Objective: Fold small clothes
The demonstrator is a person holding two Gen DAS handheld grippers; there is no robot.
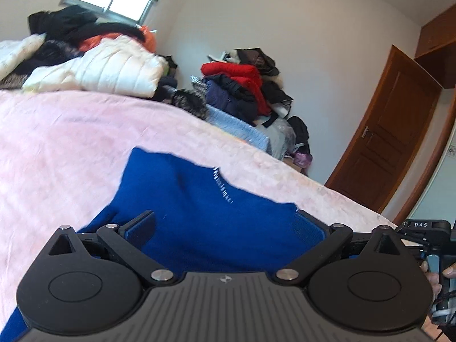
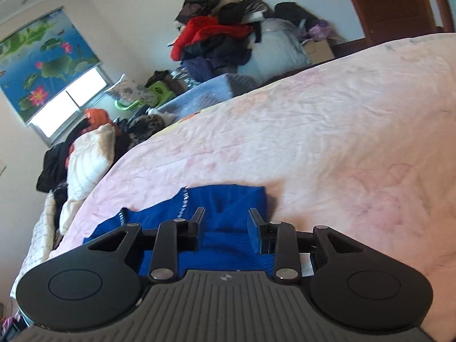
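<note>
A small blue knit garment (image 1: pixel 199 213) with white stitch marks lies on the pink bedsheet (image 1: pixel 71 148). My left gripper (image 1: pixel 225 228) is open wide, its fingers (image 1: pixel 141 226) low at the garment's near edge, with blue cloth lying between them. In the right wrist view the same blue garment (image 2: pixel 225 199) lies at the near edge of the bedsheet (image 2: pixel 327 142). My right gripper (image 2: pixel 226 225) is open, its fingers (image 2: pixel 255 232) standing on either side of a fold of the garment. The other gripper (image 1: pixel 424 236) shows at the right edge of the left wrist view.
A pile of jackets and a white quilted coat (image 1: pixel 108 68) lies at the bed's far left. A heap of red, dark and light blue clothes (image 1: pixel 242 91) stands against the wall beyond the bed. A brown wooden door (image 1: pixel 390 131) is at the right.
</note>
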